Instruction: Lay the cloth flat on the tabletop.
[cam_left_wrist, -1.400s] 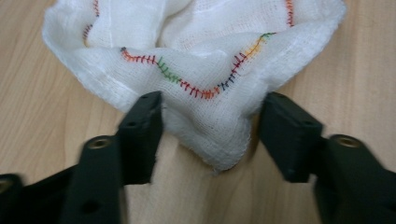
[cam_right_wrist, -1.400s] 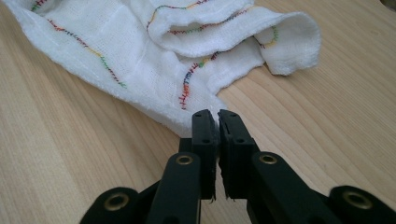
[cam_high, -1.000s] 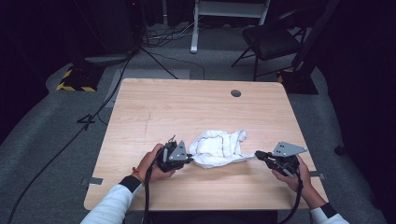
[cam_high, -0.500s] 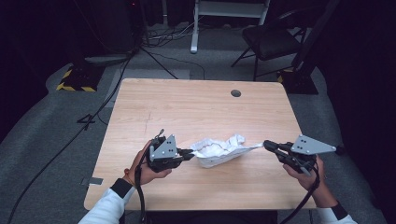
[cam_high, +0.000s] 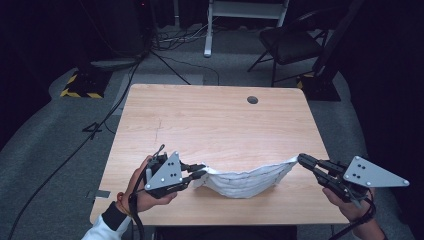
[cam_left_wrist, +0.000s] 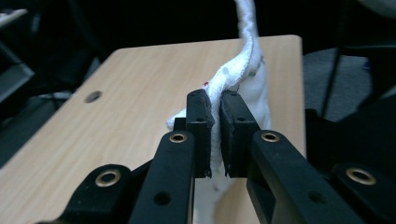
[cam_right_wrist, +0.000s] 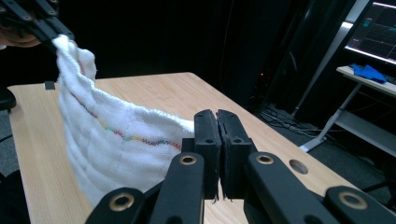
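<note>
A white towel with a thin coloured stitch line hangs stretched between my two grippers above the near part of the wooden table, sagging in the middle. My left gripper is shut on its left corner; in the left gripper view the towel is pinched between the pads and rises away. My right gripper is shut on the right corner. In the right gripper view the towel spreads from the closed pads toward the other gripper at top left.
A round cable hole sits near the table's far edge. Beyond the table stand a black chair, a white frame and cables on the grey floor. A monitor shows in the right gripper view.
Both grippers have risen and moved apart, lifting the crumpled towel off the table and stretching it out between them.
</note>
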